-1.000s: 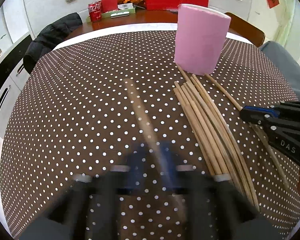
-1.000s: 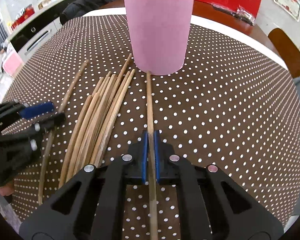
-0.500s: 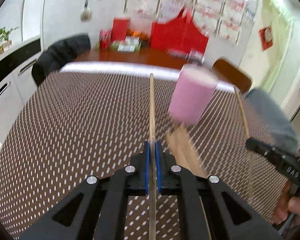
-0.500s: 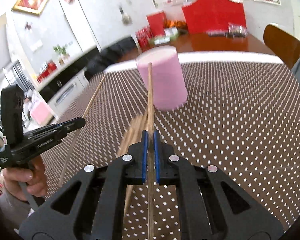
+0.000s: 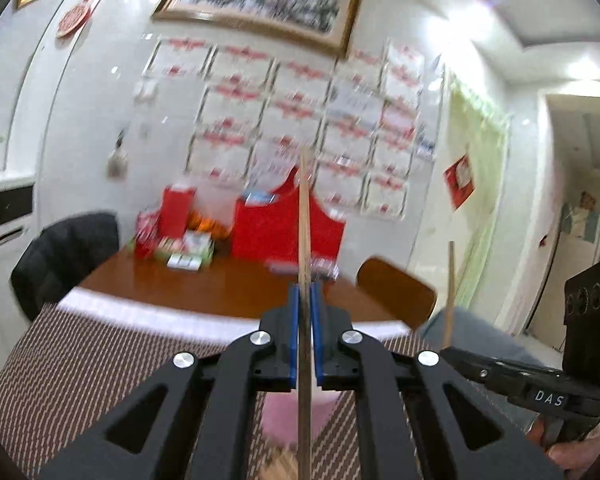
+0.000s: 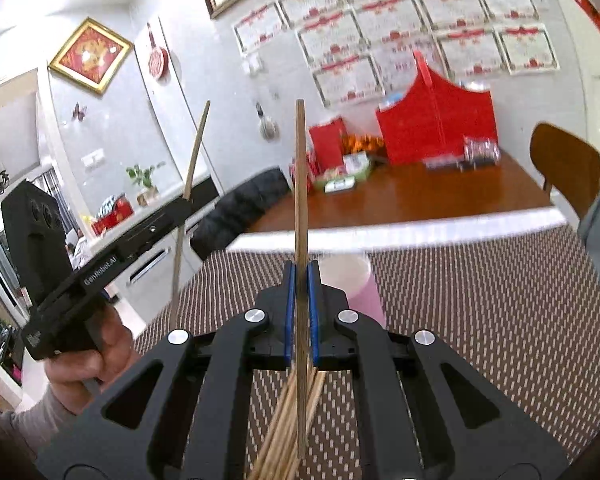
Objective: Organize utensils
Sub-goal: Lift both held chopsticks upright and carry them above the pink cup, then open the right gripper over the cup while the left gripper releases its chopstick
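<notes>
Each gripper, left (image 5: pixel 305 304) and right (image 6: pixel 300 280), is clamped on a chopstick (image 5: pixel 304 216) above the pink cup (image 6: pixel 360 284).

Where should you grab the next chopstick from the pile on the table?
Best guess: take a stick at the edge of the pile of chopsticks, near its middle, coming straight down from above. They lie flat and close together on the dotted tablecloth, so thin fingers must straddle one stick across its width. An edge stick has free room beside it.
</notes>
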A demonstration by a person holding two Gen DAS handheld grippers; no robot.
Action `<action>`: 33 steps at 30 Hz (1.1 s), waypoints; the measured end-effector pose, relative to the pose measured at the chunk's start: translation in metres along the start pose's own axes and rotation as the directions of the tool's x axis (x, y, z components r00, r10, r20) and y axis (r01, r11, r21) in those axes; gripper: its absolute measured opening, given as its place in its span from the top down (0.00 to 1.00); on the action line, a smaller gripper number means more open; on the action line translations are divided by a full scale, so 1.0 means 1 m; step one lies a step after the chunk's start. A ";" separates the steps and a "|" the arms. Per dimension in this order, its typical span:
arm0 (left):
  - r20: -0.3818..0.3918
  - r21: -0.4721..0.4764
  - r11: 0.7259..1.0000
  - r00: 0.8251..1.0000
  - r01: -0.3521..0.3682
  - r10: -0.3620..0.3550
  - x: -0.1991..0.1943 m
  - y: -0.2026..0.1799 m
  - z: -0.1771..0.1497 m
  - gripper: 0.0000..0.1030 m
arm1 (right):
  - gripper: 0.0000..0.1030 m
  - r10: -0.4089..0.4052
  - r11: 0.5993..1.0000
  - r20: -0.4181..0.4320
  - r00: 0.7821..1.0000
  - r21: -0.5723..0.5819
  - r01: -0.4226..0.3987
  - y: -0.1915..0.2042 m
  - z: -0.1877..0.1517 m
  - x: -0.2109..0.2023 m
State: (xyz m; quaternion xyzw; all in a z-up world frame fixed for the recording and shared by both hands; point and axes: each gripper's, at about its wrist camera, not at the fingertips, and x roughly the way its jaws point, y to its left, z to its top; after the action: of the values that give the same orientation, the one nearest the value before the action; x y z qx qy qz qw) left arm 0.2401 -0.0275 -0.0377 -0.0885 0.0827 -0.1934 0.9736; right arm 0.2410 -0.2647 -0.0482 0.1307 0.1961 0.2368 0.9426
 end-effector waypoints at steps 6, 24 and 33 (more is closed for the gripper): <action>0.111 0.042 0.999 0.993 0.027 -0.031 0.041 -0.014 0.022 0.94 | 0.94 -0.003 1.000 0.086 0.996 0.003 0.003 -0.007 0.047 0.014; 0.034 0.004 0.999 0.998 0.047 -0.048 0.155 0.013 -0.017 0.94 | 0.94 -0.057 0.998 0.107 0.993 0.018 0.055 -0.041 0.070 0.089; -0.036 0.006 0.999 0.999 0.039 -0.039 0.164 0.016 -0.045 0.94 | 0.93 -0.062 0.998 0.026 0.998 0.029 0.061 -0.049 0.050 0.109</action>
State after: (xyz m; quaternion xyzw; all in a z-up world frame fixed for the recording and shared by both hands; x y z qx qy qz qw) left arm 0.3870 -0.0835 -0.1052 -0.0836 0.0980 -0.2143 0.9683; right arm 0.3699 -0.2604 -0.0541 0.1413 0.1907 0.2031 0.9500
